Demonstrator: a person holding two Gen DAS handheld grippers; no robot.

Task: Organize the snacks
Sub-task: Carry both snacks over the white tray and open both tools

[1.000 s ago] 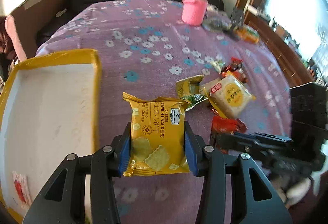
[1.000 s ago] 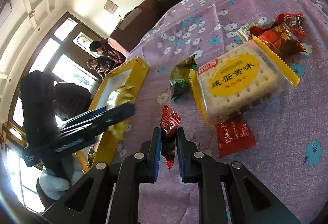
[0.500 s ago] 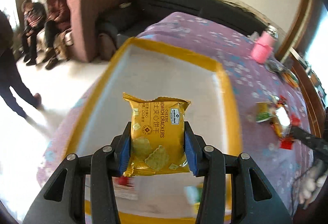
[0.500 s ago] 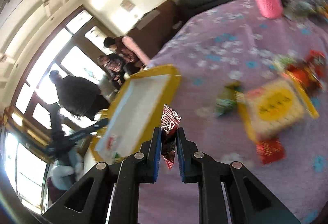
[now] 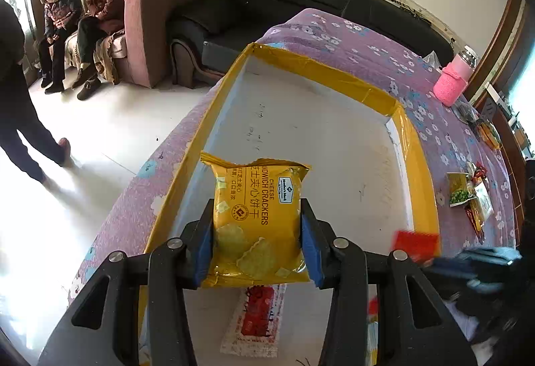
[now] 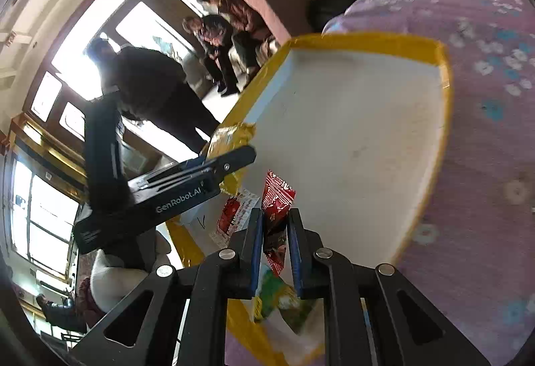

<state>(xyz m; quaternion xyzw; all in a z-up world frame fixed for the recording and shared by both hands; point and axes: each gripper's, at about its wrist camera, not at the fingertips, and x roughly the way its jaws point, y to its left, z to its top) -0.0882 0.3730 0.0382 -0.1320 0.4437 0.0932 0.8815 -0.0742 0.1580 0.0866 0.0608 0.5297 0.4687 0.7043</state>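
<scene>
Over a yellow-rimmed tray (image 5: 334,83), the left gripper (image 5: 257,242) clamps a yellow cracker packet (image 5: 257,218) that hides a red-and-white wrapper (image 5: 255,319) just beneath it. The right gripper (image 6: 272,245) pinches a small red sachet (image 6: 276,218) — blurred red in the left view, sharp only in the right, where a green packet (image 6: 281,299) lies half-hidden below its fingers

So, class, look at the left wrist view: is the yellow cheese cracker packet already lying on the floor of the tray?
No: the yellow cheese cracker packet is clamped between the left gripper pads, held above the yellow-rimmed tray.
</scene>
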